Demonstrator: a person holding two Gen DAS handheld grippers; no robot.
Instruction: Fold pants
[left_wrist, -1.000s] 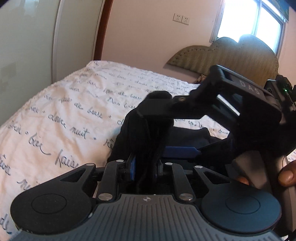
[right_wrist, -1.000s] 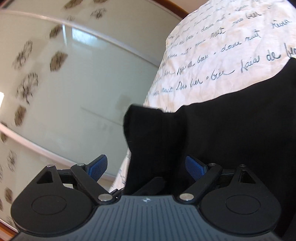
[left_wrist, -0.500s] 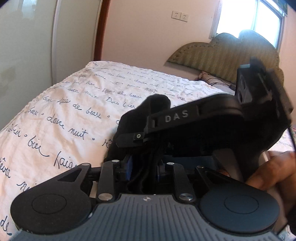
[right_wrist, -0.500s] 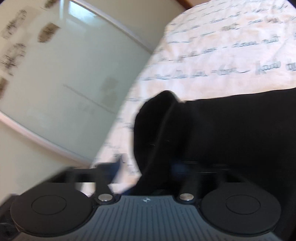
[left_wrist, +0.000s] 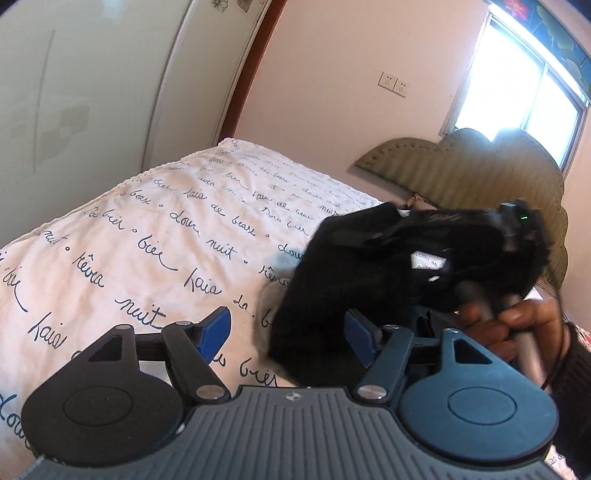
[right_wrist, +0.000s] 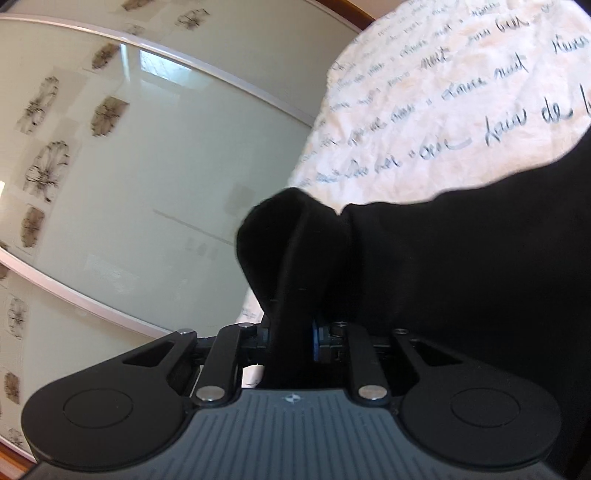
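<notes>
Pinching a bunched fold of the black pants (right_wrist: 295, 266), the right gripper (right_wrist: 291, 334) holds them above the bed (left_wrist: 147, 236); the left gripper (left_wrist: 286, 332) gapes wide, empty.

A bed (left_wrist: 155, 229) covered by a crumpled white cotton sheet printed with dark cursive words (right_wrist: 461, 92) fills the scene; black fabric pants (right_wrist: 480, 258) drape over its near right part, one bunch raised.
</notes>
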